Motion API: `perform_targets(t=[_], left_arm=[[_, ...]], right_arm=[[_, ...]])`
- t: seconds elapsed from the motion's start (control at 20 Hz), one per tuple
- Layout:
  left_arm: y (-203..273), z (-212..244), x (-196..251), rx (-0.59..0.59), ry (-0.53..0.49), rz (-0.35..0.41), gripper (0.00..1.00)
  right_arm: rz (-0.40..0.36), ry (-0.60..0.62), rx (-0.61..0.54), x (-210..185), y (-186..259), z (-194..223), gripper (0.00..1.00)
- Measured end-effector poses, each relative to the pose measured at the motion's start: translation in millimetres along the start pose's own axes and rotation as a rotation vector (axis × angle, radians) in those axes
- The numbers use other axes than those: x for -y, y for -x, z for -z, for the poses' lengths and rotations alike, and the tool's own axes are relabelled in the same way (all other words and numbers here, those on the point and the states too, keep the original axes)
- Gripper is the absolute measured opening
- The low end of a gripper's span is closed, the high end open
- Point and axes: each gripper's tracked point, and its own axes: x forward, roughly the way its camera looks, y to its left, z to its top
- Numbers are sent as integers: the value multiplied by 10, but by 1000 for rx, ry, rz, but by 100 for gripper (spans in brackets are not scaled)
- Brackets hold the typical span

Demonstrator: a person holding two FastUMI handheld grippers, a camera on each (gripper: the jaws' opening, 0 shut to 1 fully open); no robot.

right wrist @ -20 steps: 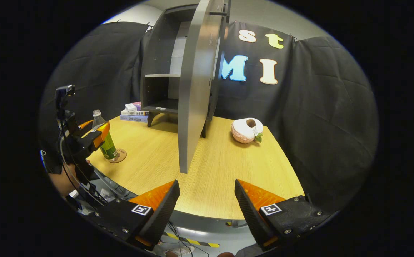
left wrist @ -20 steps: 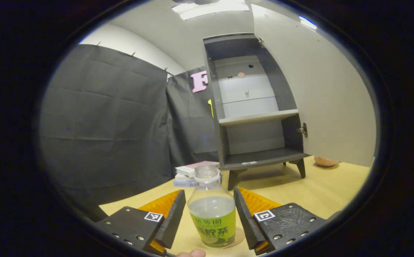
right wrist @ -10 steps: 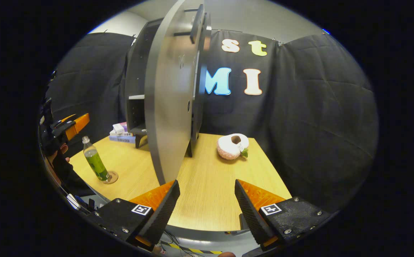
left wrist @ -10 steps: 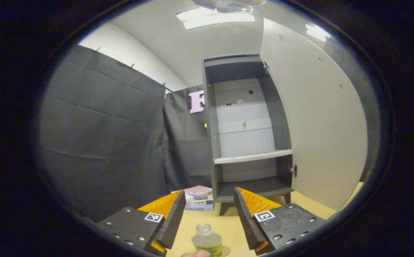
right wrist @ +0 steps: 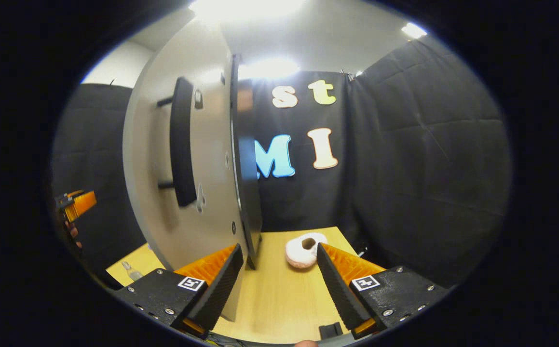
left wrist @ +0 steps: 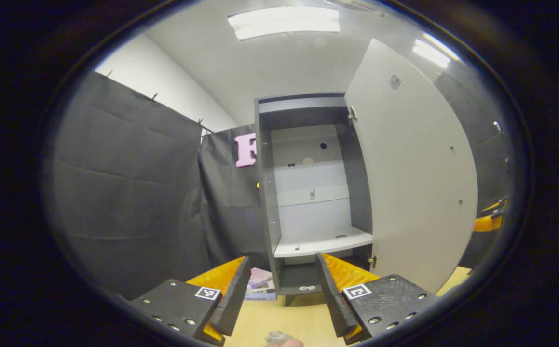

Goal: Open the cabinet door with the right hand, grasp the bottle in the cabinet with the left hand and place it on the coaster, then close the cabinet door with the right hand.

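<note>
Up front in the left gripper view, the left gripper (left wrist: 281, 289) has its jaws spread wide with nothing between them, raised above the table (left wrist: 279, 318). Past its fingers stands the cabinet (left wrist: 308, 193), its door (left wrist: 414, 183) swung wide to the right side of this view. Inside, the pale back panel and a light shelf (left wrist: 322, 243) show, with a darker lower compartment beneath. A stack of books (left wrist: 260, 284) lies on the table just left of the cabinet's foot. At the very bottom edge, between the fingers, only the cap end of the bottle (left wrist: 275, 336) peeks in, standing on the table below the gripper and apart from its fingers; the coaster under it cannot be made out here. Far off on the right edge, beyond the door, a bit of the right gripper (left wrist: 489, 221) shows.

Over in the right gripper view, the right gripper (right wrist: 279, 284) also has its jaws released and empty, held close in front of the door's (right wrist: 187, 173) outer face, near its free edge. The dark bar handle (right wrist: 181, 149) runs upright on that face, above and left of the fingers, untouched. On the table (right wrist: 279, 299) beyond lies a round pale plush toy (right wrist: 303, 250), partly behind the right finger. Low on the left, the top of the bottle (right wrist: 129, 271) stands on the table, and at the left edge the left gripper (right wrist: 76, 202) hangs well above it.
</note>
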Motion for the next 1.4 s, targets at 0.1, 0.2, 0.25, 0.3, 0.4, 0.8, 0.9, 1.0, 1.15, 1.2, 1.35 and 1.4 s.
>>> perform_targets(t=[0.1,0.2,0.25,0.3,0.4,0.8,0.9,1.0,1.15,1.2,1.35,1.4], left_arm=[[30,7,33,-23,10,-13,76],[116,23,73,-57,2,1,76],[132,-14,65,-52,-5,-1,74],[97,-19,45,-49,-19,-8,72],[99,-14,43,-50,-31,1,72],[-33,-128,98,2,-15,64,72],[-45,-99,117,-10,6,75,72],[-52,-81,101,-29,11,76,76],[-84,-52,-49,-33,-36,62,80],[-117,-56,-42,-27,-29,67,78],[-155,-41,-10,-31,-2,95,76],[-157,-45,-13,-29,7,103,77]], right_arm=[[-39,-39,54,-100,-29,-308,93],[-74,-62,104,-181,-10,-517,93],[-99,-76,124,-265,-2,-583,93],[-125,-83,133,-345,13,-620,92],[-106,-66,121,-333,52,-615,94],[-127,-31,107,-726,74,-672,94],[-138,-64,104,-875,66,-684,94],[-151,-83,91,-1085,56,-644,94],[-155,-95,85,-1370,66,-634,94],[-145,-103,71,-1430,37,-604,94],[-124,-127,53,-1629,-94,-588,94],[-116,-125,56,-1686,-129,-604,94]])
